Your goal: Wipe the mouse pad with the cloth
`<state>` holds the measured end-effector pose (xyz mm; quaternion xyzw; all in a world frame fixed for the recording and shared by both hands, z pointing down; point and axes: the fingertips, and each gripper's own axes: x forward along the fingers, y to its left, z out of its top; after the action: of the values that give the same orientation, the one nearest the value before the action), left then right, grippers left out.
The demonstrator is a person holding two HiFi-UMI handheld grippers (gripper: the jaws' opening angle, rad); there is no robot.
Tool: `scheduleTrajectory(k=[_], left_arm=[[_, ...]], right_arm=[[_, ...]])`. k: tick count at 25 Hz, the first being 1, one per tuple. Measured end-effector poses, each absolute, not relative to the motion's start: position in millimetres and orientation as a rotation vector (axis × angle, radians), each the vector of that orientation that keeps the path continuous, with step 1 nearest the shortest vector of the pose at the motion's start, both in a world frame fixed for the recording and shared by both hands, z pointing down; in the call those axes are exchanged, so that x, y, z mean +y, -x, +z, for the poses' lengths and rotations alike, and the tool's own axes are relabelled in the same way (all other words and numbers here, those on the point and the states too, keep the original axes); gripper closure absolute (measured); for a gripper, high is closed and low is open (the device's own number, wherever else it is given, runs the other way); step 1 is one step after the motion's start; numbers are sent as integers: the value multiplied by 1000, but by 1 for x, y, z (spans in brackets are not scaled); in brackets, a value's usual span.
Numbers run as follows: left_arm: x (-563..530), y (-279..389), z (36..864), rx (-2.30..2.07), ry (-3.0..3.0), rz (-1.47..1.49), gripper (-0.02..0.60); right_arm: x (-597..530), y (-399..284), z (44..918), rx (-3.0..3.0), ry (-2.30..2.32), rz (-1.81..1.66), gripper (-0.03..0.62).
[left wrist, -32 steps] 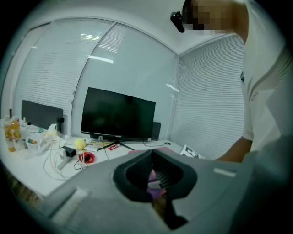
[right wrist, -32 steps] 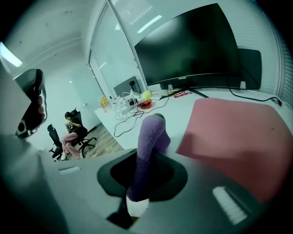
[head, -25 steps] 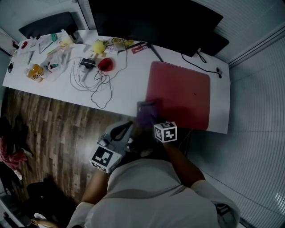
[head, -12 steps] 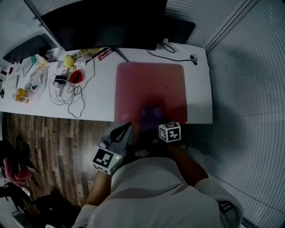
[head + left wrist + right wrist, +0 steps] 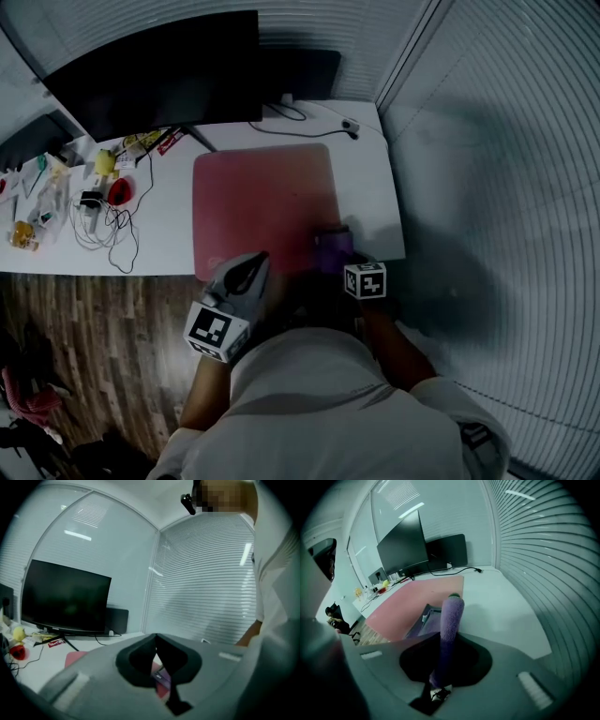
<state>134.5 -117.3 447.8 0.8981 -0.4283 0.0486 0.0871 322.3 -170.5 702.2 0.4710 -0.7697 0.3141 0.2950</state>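
Observation:
A pink mouse pad (image 5: 262, 206) lies on the white desk (image 5: 370, 202); it also shows in the right gripper view (image 5: 412, 602). My right gripper (image 5: 339, 258) is shut on a purple cloth (image 5: 333, 246) that rests on the pad's near right corner. In the right gripper view the cloth (image 5: 450, 620) stands up between the jaws and drapes onto the pad. My left gripper (image 5: 246, 272) hovers at the desk's near edge by the pad's front, its jaws together with nothing between them. The left gripper view shows a bit of cloth (image 5: 161, 676) beyond the jaws.
A black monitor (image 5: 155, 70) stands at the back with a dark speaker (image 5: 305, 73) beside it. Cables (image 5: 108, 225), a red object (image 5: 117, 190) and small clutter lie at the left. The desk's right end (image 5: 394, 225) nears a wall of blinds.
The cloth in my right gripper has slid rightward across the pad's near edge to its right corner. The head view has swung right, so the desk sits further left.

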Motion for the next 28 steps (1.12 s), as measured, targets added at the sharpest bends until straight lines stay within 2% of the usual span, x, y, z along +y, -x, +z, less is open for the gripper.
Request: scheduleTrajectory(k=[7, 13, 19, 28], left_arm=[[-132, -138, 424, -1336, -2710, 156, 580], [-128, -120, 408, -1356, -2726, 178, 580], [-115, -85, 405, -1343, -2735, 181, 580], [-106, -19, 380, -1399, -2759, 141, 580]], right_arm=[[-168, -367, 685, -2043, -1366, 835, 542], [-164, -365, 640, -2121, -1477, 803, 542], [-165, -323, 571, -2296, -1572, 658, 551], [-160, -195, 429, -2683, -1407, 332, 551]])
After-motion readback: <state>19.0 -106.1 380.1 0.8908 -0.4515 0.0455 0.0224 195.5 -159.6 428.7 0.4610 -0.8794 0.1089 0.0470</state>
